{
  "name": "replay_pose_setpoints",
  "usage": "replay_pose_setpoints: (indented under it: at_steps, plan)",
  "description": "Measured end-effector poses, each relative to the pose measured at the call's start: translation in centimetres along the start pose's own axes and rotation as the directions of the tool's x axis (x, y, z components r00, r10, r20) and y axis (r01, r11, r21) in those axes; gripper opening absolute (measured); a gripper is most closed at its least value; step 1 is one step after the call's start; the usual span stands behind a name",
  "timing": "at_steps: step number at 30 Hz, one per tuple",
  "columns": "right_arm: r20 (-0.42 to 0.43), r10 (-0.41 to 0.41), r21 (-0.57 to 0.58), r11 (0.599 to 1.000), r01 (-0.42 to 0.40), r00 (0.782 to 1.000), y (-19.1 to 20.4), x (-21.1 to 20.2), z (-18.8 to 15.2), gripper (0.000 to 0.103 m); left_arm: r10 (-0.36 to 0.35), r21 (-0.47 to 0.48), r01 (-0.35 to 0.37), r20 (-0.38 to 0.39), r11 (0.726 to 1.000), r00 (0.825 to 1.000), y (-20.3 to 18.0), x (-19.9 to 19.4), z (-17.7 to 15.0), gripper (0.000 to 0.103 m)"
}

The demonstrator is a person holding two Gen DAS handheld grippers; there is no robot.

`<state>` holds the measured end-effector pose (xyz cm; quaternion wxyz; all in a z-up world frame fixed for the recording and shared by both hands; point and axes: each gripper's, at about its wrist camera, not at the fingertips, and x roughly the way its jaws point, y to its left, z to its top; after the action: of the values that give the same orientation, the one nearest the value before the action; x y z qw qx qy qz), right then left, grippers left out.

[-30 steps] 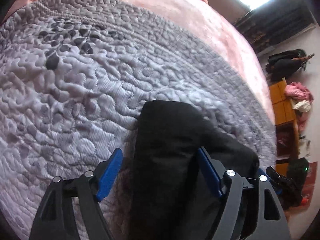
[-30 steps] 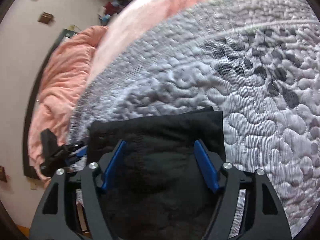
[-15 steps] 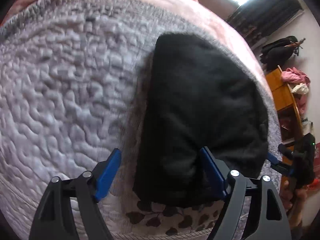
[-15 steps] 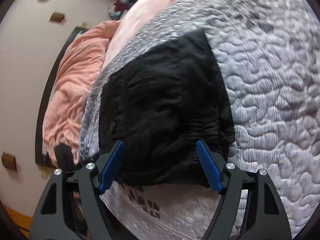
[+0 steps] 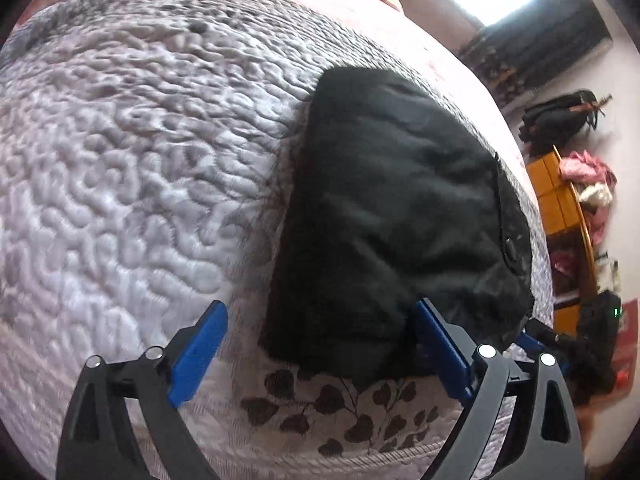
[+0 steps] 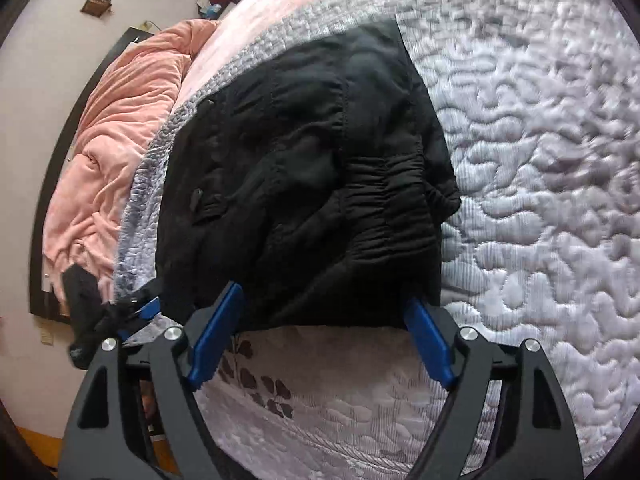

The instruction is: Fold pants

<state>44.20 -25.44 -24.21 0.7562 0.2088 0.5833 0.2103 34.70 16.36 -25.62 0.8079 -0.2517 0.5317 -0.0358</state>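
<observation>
The black pants [image 5: 392, 216] lie folded in a compact stack on the grey quilted bedspread [image 5: 132, 184], close to the bed's near edge. My left gripper [image 5: 320, 308] hovers at their near left corner, jaws opening, its pads clear of the cloth. In the right wrist view the pants [image 6: 304, 176] show a gathered waistband and a button. My right gripper [image 6: 324, 296] sits at their near edge, jaws opening too, the fold's edge just beyond its tips and unpressed. Each gripper shows in the other's view, the right [image 5: 536, 336] and the left [image 6: 140, 308].
A leaf-printed border [image 5: 340, 404] marks the bedspread's near edge. A pink blanket [image 6: 120, 128] is bunched at the far left of the bed. An orange shelf [image 5: 560, 200] with clothes and dark bags [image 5: 560, 116] stand by the wall on the right.
Both grippers have pulled back toward the bed's near edge and their jaws have widened. The pants, earlier close up between the fingers, now lie folded on the bedspread.
</observation>
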Motion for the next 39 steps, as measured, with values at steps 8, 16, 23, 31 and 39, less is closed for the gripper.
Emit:
replay_pose_setpoints:
  at_steps: [8,16,23,31,39]
  plan:
    - [0.321,-0.177,-0.220,0.942,0.255,0.930,9.6,-12.1,-9.2,0.090,0.113,0.208,-0.181,0.300,0.961,0.947,-5.9,-13.8,-8.8,0.099]
    - [0.480,-0.248,-0.243,0.884,0.399,0.841,15.1,-21.5,-20.6,0.098,0.182,0.246,-0.315,0.443,0.917,0.878,-10.7,-25.4,-18.7,0.099]
    - [0.588,-0.267,-0.232,0.849,0.475,0.764,18.5,-27.7,-29.3,0.100,0.160,0.279,-0.333,0.499,0.901,0.852,-13.0,-31.3,-25.2,0.099]
    - [0.683,-0.271,-0.180,0.838,0.516,0.678,20.8,-33.7,-37.0,0.100,0.148,0.273,-0.345,0.551,0.898,0.821,-14.6,-37.4,-31.3,0.099]
    - [0.684,-0.271,-0.180,0.836,0.518,0.677,21.2,-35.2,-40.5,0.100,0.102,0.265,-0.293,0.557,0.918,0.824,-14.4,-39.9,-34.4,0.099]
